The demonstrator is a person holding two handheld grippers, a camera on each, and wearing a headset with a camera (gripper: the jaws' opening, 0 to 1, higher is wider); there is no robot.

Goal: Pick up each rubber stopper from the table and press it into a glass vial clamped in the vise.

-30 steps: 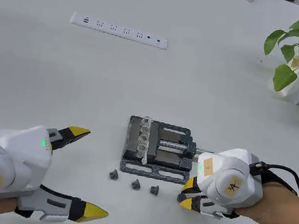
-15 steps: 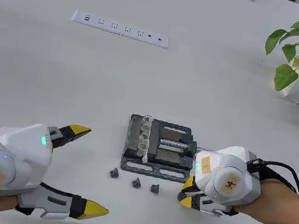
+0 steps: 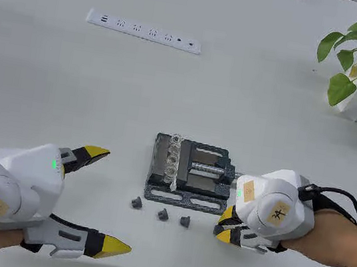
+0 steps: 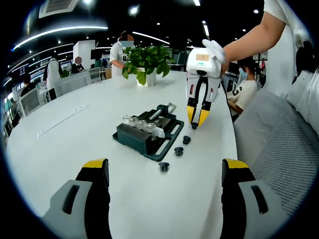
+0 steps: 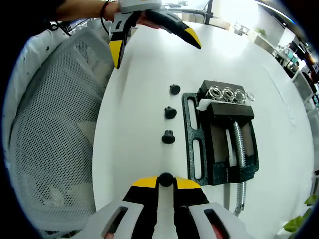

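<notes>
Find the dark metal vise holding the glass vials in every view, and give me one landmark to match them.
Head view: the dark metal vise sits at lower centre, just left of the right gripper.
Left gripper view: the vise is at centre, left of the right gripper, which points tip-down.
Right gripper view: the vise is right of centre, running top to bottom.
Shared landmark: the three black rubber stoppers in a row along the vise's slotted base.
</notes>
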